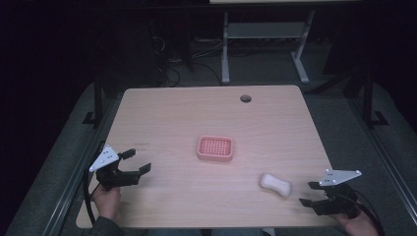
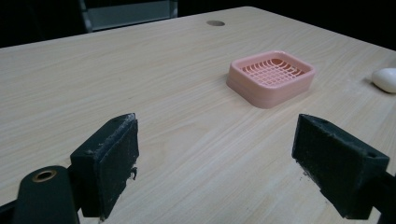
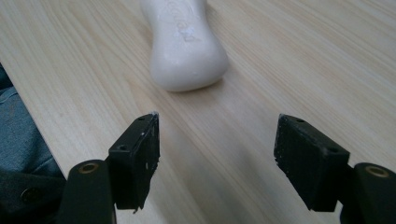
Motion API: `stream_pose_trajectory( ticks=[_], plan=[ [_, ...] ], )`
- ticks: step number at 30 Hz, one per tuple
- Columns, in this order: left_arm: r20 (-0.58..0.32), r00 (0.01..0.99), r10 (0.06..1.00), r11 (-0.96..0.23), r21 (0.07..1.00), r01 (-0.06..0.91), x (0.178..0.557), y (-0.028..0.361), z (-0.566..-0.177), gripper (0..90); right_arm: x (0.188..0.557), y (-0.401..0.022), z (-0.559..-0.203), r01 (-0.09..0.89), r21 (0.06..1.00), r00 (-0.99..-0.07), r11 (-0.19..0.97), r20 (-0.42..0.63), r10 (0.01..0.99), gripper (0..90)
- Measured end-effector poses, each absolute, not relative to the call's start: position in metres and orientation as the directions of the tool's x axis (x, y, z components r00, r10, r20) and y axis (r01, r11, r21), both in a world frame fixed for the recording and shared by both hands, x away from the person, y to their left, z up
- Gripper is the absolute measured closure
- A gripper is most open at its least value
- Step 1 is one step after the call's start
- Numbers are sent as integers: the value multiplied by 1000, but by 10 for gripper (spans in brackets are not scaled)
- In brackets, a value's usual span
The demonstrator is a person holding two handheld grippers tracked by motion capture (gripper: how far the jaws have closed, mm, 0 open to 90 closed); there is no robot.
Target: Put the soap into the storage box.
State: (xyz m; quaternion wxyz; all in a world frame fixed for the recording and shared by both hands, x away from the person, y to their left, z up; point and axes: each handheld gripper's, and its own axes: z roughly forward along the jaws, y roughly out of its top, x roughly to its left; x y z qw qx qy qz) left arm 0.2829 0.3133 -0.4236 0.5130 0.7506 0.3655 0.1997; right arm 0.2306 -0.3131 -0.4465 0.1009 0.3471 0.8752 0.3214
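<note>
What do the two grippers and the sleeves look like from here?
Both the left gripper and the right gripper are black, each with two blocky, rough-faced jaws, a grey three-cornered plate on top and a dark trailing cable. A dark sleeve shows at the left wrist.

The soap bar [image 1: 276, 185] is creamy white, with faint embossed lettering on top in the right gripper view. The soap dish [image 1: 215, 148] is salmon pink with a grid of square holes. The table [image 1: 172, 123] is pale wood with fine straight grain. Each tool, left [image 1: 136, 161] and right [image 1: 309, 193], is black with a light grey plate.
</note>
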Motion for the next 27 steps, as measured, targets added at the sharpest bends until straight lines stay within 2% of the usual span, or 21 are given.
stream_pose_trajectory(
  ticks=[27],
  plan=[
    [-72, 656, 752, -214, 913, 346, 283, 312, -424, 141, 256, -263, -431, 454, 592, -820, 666, -15, 573, 302]
  ],
)
